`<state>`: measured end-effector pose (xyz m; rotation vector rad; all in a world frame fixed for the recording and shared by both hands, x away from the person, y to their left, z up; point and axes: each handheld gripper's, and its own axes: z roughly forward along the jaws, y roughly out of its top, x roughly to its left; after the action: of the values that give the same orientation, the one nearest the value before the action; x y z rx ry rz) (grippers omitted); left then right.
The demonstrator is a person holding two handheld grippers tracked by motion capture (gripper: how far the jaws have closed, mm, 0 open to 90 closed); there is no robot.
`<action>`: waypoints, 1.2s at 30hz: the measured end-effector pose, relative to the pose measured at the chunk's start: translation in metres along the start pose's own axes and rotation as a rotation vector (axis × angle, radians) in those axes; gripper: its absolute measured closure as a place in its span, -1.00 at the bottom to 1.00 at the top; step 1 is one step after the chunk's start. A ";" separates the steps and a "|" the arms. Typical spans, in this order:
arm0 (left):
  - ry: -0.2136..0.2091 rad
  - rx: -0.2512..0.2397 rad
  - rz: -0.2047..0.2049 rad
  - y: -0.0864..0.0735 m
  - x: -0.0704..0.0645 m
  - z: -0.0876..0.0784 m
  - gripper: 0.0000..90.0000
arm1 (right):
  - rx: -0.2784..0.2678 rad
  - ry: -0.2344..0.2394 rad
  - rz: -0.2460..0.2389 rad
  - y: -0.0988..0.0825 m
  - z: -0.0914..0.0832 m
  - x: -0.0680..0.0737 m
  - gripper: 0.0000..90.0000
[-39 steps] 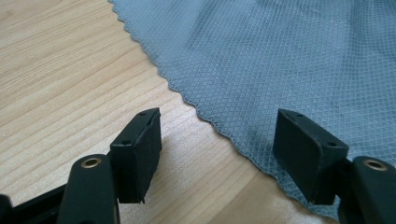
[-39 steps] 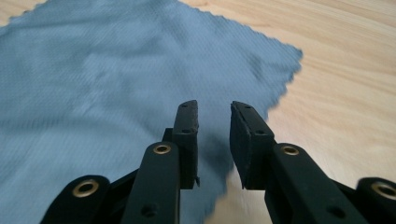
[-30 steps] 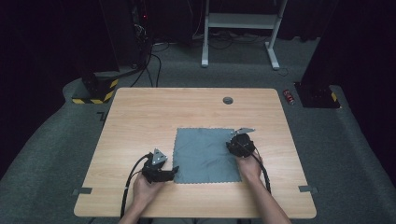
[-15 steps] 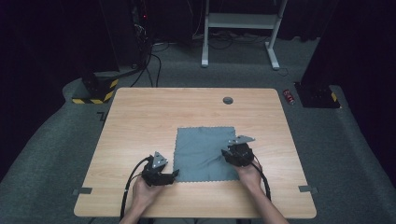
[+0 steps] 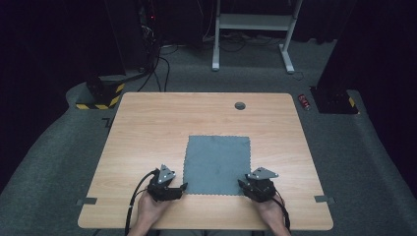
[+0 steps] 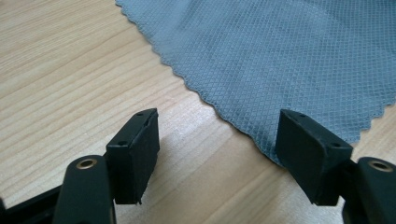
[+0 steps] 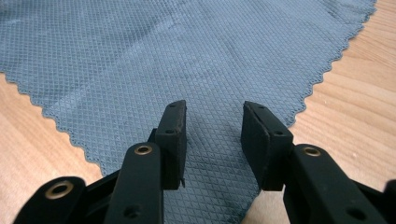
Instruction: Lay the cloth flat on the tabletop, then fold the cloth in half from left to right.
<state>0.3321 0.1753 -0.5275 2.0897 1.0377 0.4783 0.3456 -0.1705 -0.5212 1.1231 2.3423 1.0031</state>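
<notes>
A: While the right gripper (image 7: 212, 140) stands over the near right corner of the cloth (image 7: 196, 60), how are its jaws?

B: They are partly apart, and they have just been opening. Fabric lies under them, between the two pads, but the pads do not press it. Nothing is held.

A: And the left gripper (image 6: 217, 158)?

B: Its jaws are wide apart and empty. One fingertip (image 6: 310, 154) stands at the scalloped edge of the near left corner, the other is over bare wood. From the high view, the left gripper (image 5: 167, 186) and the right gripper (image 5: 256, 186) sit at the two near corners of the cloth (image 5: 216, 164).

A: Where is the cloth on the table (image 5: 147, 128)?

B: It lies flat and spread as a square, a little right of the middle and toward the person's side.

A: How do you think it will handle?

B: I judge it very light, thin and soft, like a microfibre wipe with a small diamond weave. It has no stiffness, so it will hang and fold when it is lifted. It is not fragile. The weave should give some grip, but such a thin sheet can slip out of a shallow pinch.

A: So where to take it?

B: At the corners, I think, a little inside the zigzag edge. One pad must slide under the fabric, or the jaws must scrape it into a small ridge.
</notes>
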 end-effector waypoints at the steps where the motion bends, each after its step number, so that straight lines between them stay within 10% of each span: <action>1: 0.000 -0.002 0.000 0.000 0.000 0.000 -0.31 | 0.001 0.001 0.000 0.000 0.000 -0.001 0.31; 8: -0.027 0.018 0.005 0.000 -0.005 -0.003 -0.33 | -0.005 0.001 0.027 0.015 0.002 0.003 0.21; 22: -0.018 0.017 0.007 0.018 -0.007 0.018 -0.30 | -0.008 0.081 -0.070 0.043 0.041 0.061 0.22; 36: -0.058 -0.005 -0.095 0.040 0.020 0.020 -0.16 | -0.039 0.140 -0.127 0.049 0.048 0.088 0.20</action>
<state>0.3769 0.1660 -0.5109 2.0275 1.0950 0.3708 0.3444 -0.0591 -0.5194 0.9036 2.4566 1.1076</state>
